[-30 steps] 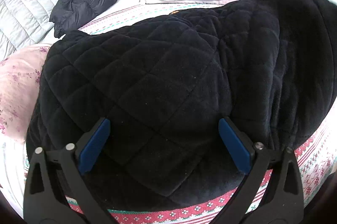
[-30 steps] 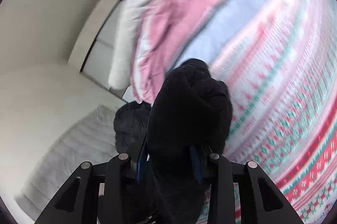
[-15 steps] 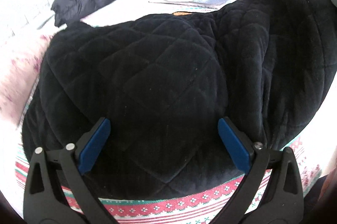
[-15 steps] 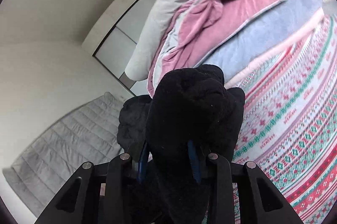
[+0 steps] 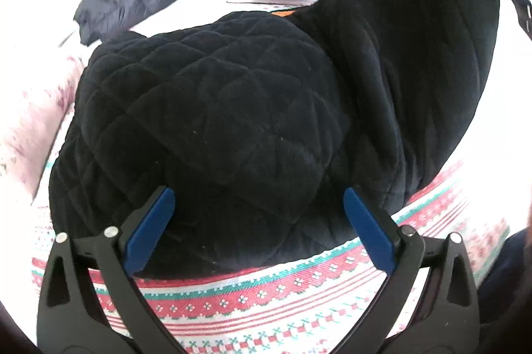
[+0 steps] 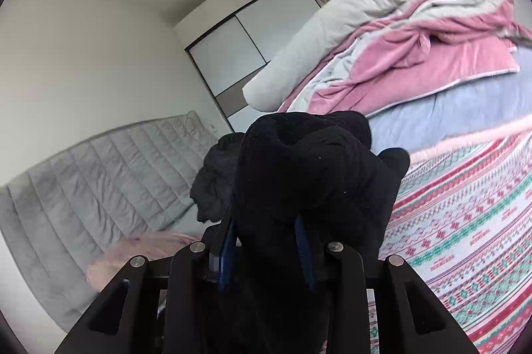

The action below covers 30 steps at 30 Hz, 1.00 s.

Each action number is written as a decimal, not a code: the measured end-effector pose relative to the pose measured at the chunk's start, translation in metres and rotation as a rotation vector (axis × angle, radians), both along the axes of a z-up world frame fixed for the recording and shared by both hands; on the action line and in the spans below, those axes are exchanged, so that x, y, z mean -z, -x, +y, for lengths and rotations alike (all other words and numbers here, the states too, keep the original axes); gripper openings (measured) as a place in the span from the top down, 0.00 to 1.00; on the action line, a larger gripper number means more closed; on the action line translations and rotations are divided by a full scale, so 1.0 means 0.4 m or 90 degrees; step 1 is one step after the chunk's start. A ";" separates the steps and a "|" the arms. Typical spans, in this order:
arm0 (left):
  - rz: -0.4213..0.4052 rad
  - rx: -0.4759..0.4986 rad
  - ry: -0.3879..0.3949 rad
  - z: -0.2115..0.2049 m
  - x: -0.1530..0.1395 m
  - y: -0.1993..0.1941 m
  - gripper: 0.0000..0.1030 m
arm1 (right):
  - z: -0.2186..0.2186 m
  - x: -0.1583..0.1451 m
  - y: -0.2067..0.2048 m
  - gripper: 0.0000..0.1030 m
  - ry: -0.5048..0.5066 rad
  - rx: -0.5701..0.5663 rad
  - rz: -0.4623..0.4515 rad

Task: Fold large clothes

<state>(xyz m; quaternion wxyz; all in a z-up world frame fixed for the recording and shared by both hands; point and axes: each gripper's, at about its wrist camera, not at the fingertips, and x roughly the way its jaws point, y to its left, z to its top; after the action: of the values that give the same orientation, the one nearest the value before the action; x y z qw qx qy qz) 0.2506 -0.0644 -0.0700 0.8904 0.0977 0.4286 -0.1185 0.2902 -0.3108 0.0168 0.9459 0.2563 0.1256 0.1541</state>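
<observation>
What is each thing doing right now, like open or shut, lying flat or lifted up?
Left gripper: open, fingers over the coat.
Right gripper: shut on a bunched-up piece of coat.
Black quilted coat: lying on the bed, one part lifted.
Wardrobe doors: shut.
Pink blanket: crumpled.

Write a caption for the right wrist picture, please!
Right gripper lifts a bunched fold of the black quilted jacket above the patterned bedspread.

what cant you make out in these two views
- Left wrist view: bedding beyond the black jacket is washed out by glare.
- Right wrist view: jacket fabric bunched in the right tongs hides their blue pads and the bed behind.
- Which part of the jacket is gripped: unclear.
</observation>
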 end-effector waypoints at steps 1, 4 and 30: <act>0.000 -0.002 -0.007 -0.005 0.012 -0.004 0.01 | 0.013 -0.003 0.002 0.67 0.010 -0.005 -0.004; 0.008 0.001 -0.009 -0.005 0.017 -0.014 0.01 | 0.060 -0.018 0.013 0.67 0.049 -0.016 -0.019; 0.016 -0.231 0.413 0.819 -0.175 -0.113 0.02 | 0.905 0.263 0.098 0.79 0.845 -0.385 -0.077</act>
<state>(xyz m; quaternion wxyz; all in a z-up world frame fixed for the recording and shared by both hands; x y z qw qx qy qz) 0.2958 0.2634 0.0001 0.8762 -0.2684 0.3902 -0.0893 0.2509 0.0510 -0.0882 0.8233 -0.4261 0.2052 0.3139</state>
